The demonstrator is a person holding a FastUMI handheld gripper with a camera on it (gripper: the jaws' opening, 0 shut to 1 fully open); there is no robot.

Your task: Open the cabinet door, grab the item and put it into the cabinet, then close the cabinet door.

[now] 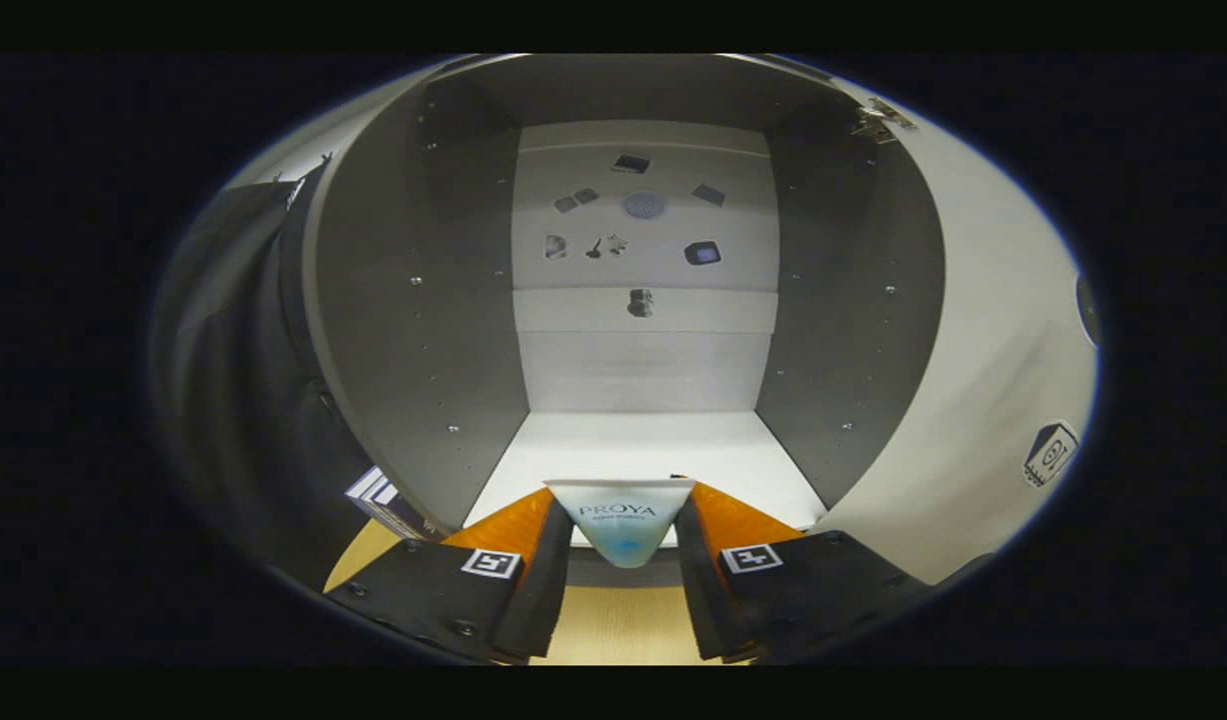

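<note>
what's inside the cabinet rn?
Cabinet is open: bare white floor, small stickers on the back panel. The tongs hold a tube at its front edge, hiding the floor strip behind it.

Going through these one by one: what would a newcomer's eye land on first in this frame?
First, the pale tube gripped between the two fingers of the gripper, held just at the front edge of the open cabinet. Next, the cabinet's bright white floor beyond the tube, and the small dark stickers scattered over its back wall. The opened door stands to the right.
</note>
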